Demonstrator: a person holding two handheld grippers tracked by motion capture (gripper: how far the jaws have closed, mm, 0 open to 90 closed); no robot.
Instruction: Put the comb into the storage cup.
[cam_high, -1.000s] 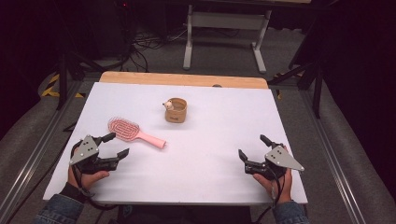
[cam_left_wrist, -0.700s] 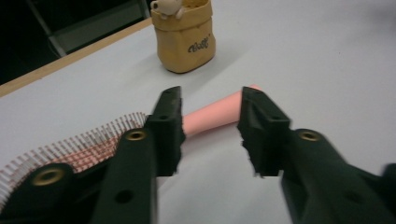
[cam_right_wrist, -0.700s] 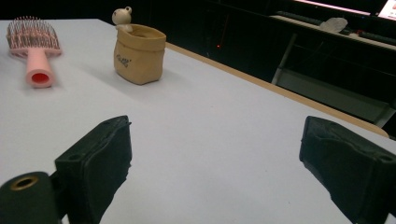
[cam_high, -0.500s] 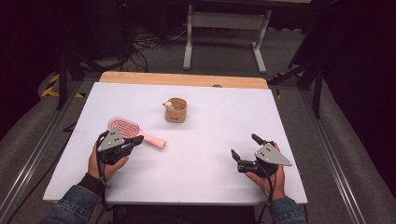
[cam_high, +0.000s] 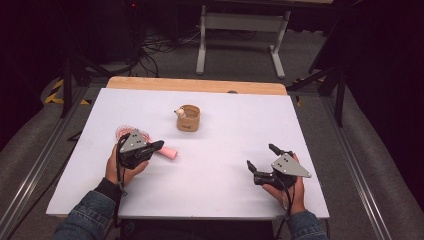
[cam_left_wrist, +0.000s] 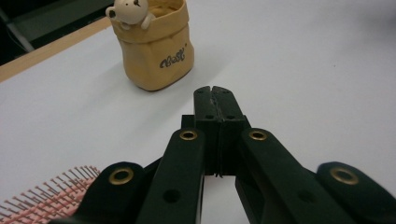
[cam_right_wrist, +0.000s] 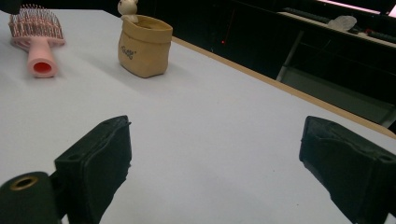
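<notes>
A pink hairbrush (cam_high: 169, 153) lies on the white table (cam_high: 235, 200) at the left, its bristle head (cam_left_wrist: 46, 198) partly hidden under my left hand in the high view. My left gripper (cam_high: 157, 145) hovers just over the brush, and its jaws are shut together (cam_left_wrist: 215, 91) with nothing between them. The brush lies to their left, outside the jaws. They point at a small yellow pouch (cam_left_wrist: 156, 51) with a toy bear on its rim, which stands upright mid-table (cam_high: 188, 118). My right gripper (cam_high: 260, 156) rests near the front right, open and empty (cam_right_wrist: 215, 154). Its view takes in the pouch (cam_right_wrist: 144, 46) and the brush (cam_right_wrist: 37, 32).
A wooden strip (cam_high: 195, 85) runs along the table's far edge. Behind it on the floor stand a grey metal frame (cam_high: 240, 25) and loose cables (cam_high: 160, 45). Dark stands flank both sides.
My left gripper has moved right and forward, from the front left corner onto the hairbrush, and its jaws have closed. The right gripper has barely shifted.
</notes>
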